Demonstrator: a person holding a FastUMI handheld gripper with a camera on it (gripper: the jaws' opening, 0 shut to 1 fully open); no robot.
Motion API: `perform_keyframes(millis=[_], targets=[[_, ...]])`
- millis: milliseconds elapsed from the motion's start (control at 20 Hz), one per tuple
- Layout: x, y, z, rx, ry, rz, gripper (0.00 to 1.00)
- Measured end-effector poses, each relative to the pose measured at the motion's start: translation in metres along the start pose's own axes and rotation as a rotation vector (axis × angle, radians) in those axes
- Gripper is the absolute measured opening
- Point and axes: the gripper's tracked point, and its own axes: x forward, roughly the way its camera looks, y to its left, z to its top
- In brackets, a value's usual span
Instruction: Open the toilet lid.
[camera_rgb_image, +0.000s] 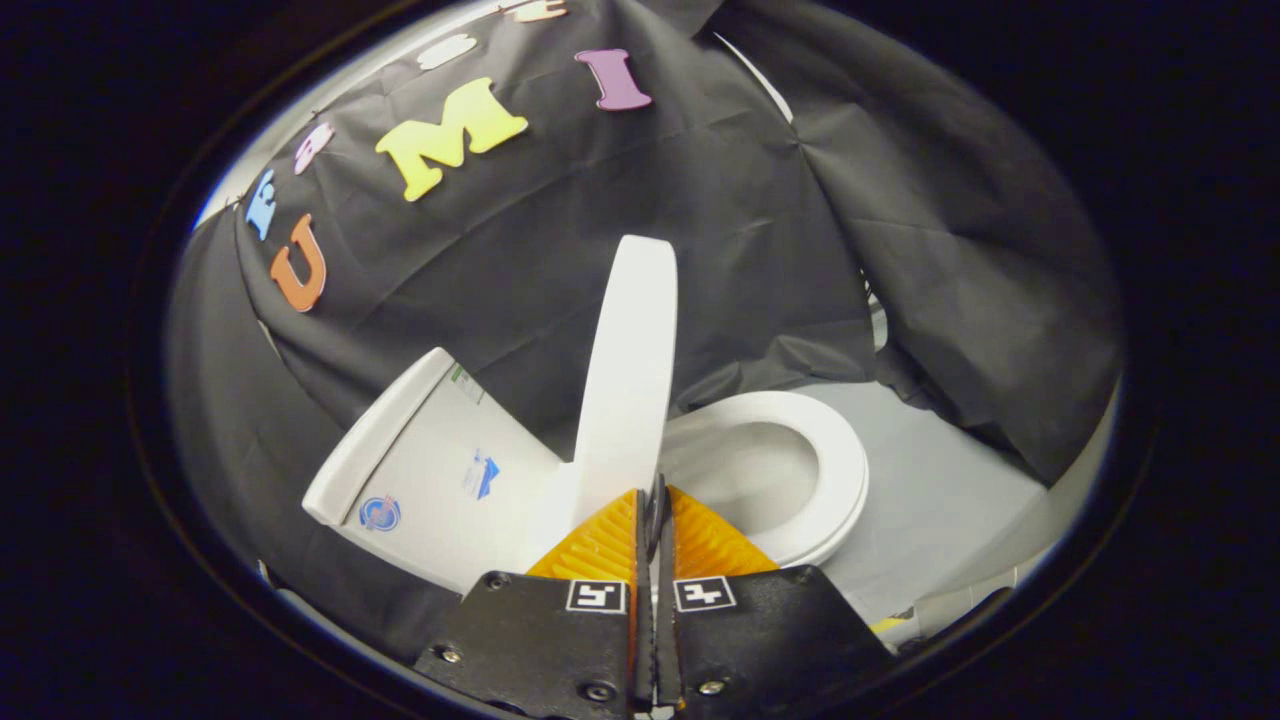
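Note:
A white toilet stands ahead of me, seen tilted. Its lid (632, 370) is raised upright and shows edge-on, rising from the hinge just beyond my fingertips. Right of the lid lies the white seat ring (835, 460) around the open bowl (750, 475). Left of the lid is the white tank (430, 470) with small stickers on it. My gripper (655, 495) is shut, its two fingers pressed together with nothing visible between them, the tips just short of the lid's lower edge.
Black cloth walls hang behind and to the right of the toilet, draping down close to the seat. A pale grey floor (940, 490) spreads right of the bowl.

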Motion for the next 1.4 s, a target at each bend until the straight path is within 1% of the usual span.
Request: perform_keyframes(millis=[450, 600, 850, 1100, 1400], targets=[[-0.009, 0.048, 0.005, -0.114, -0.017, -0.005, 0.06], [-0.011, 0.067, 0.005, -0.144, -0.02, 0.008, 0.06], [-0.012, 0.093, 0.001, -0.183, -0.02, 0.028, 0.1], [-0.012, 0.12, -0.005, -0.258, -0.039, 0.026, 0.1], [-0.011, 0.154, -0.014, -0.309, -0.03, 0.039, 0.11]])
